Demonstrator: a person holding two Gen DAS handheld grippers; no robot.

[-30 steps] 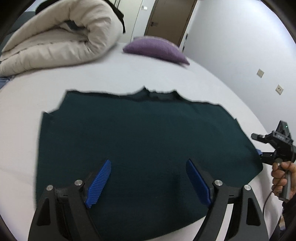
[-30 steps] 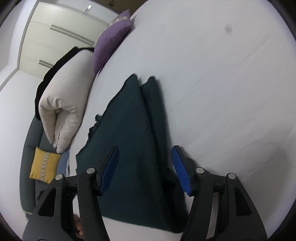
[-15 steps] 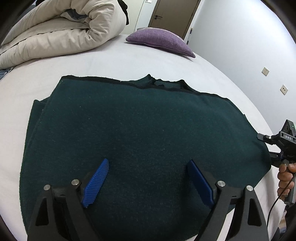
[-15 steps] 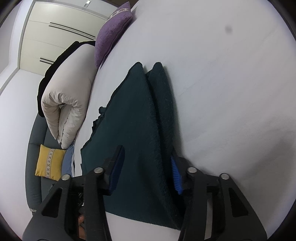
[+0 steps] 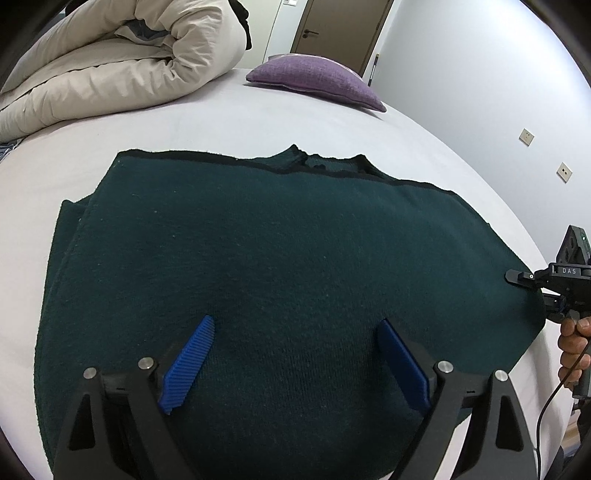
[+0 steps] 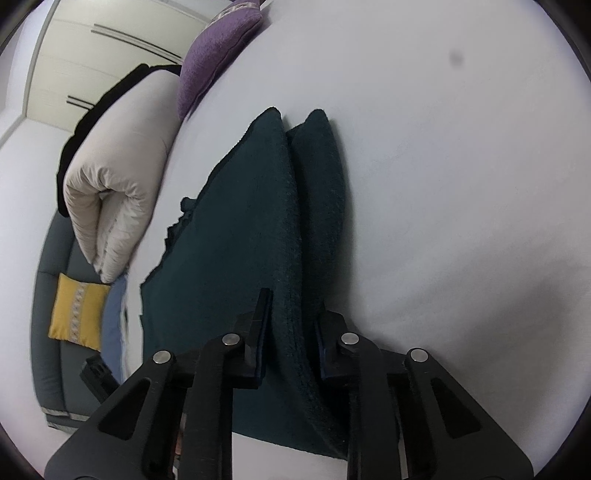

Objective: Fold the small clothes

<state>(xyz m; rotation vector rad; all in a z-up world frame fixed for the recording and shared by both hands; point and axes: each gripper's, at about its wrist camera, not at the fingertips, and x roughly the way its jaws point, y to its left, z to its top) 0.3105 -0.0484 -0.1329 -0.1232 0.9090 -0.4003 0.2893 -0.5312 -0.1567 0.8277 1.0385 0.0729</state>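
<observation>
Over the sweater (image 5: 280, 258) — left gripper (image 5: 295, 354) angled downward, agape.

White bed (image 5: 258, 122) noted as the supporting surface, with one small dark spot (image 6: 457, 58) on its sheet in the right wrist view. At the far end: rolled cream duvet (image 5: 122, 66) with something black behind it, purple cushion (image 5: 317, 79) just beside, well apart from the near edge. Beyond the bed: brown door (image 5: 340, 29) with handle, grey wall bearing two sockets (image 5: 526, 137), pale wardrobe doors (image 6: 99, 51), and a grey sofa (image 6: 51, 332) carrying a yellow cushion (image 6: 77, 312).
</observation>
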